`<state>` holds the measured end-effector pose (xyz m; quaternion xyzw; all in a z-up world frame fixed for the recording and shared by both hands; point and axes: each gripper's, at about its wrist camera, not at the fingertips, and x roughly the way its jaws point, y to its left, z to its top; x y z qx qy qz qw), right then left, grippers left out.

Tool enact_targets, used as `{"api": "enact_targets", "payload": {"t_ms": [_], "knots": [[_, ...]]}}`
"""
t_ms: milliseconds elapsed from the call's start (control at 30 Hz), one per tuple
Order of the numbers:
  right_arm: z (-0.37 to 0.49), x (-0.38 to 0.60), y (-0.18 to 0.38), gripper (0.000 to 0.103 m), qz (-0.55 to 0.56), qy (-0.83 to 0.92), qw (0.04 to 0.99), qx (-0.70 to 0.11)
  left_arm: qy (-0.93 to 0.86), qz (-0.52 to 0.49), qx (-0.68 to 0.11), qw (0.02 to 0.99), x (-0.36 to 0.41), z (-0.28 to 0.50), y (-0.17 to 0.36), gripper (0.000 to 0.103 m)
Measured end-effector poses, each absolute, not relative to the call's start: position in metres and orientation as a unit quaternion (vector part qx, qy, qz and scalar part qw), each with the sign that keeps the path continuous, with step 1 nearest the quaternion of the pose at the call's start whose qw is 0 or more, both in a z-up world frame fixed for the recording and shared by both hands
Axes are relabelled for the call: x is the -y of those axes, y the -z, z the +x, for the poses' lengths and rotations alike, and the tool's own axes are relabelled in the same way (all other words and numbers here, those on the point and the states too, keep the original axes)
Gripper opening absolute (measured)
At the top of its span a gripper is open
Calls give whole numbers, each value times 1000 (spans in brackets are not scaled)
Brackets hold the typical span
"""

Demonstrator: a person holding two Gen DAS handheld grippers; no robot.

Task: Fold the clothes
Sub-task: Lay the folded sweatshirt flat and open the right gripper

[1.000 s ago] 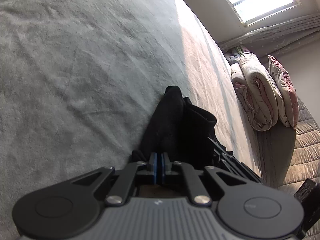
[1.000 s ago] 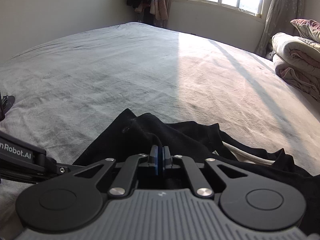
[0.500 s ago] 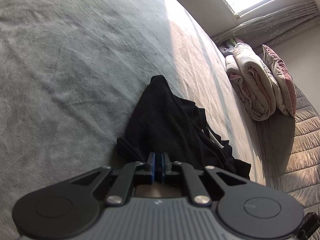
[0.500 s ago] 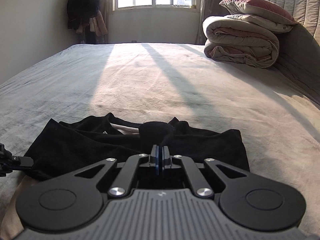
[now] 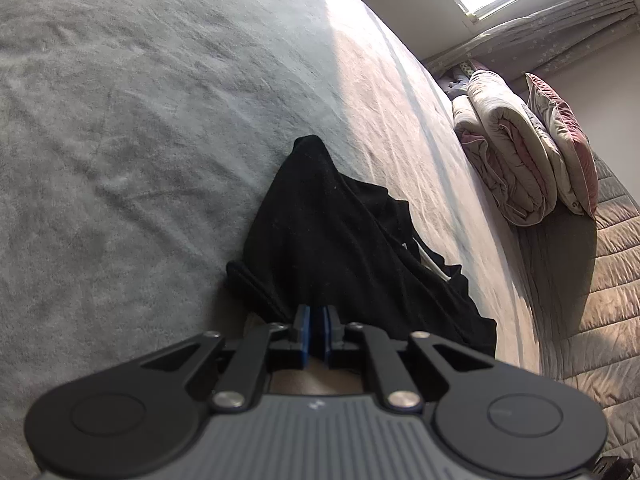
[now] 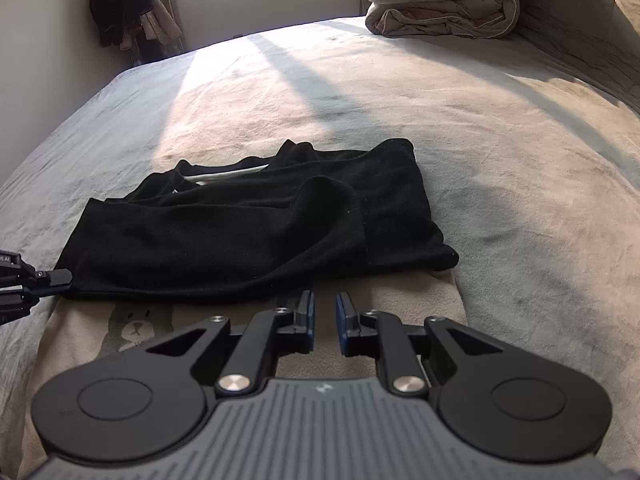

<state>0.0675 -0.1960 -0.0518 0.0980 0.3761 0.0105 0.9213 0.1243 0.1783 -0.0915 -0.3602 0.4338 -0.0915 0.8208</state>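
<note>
One soft black garment [image 6: 256, 236], plush grey bedspread [image 6: 500, 120]

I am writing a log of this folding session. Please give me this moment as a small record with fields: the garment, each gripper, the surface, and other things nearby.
garment: black garment, lying in rough folds on the bed
left gripper: left gripper, shut on the garment's edge
right gripper: right gripper, open, holding nothing, just short of the garment
under garment: beige cloth with a bear print
surface: grey bed cover
nearby: rolled quilt at the headboard end
</note>
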Motion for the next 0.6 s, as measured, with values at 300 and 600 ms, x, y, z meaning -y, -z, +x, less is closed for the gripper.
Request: {"api": "enact_targets", "payload": {"t_ms": [300,600], "knots": [[121,207,47,50,64,-28,940,-334,65,-378,-382,841,-198,122,76,9],[142,194,69,14,24,-43,939,-341,48,-385,-386,837,-207,131,84,9]]}}
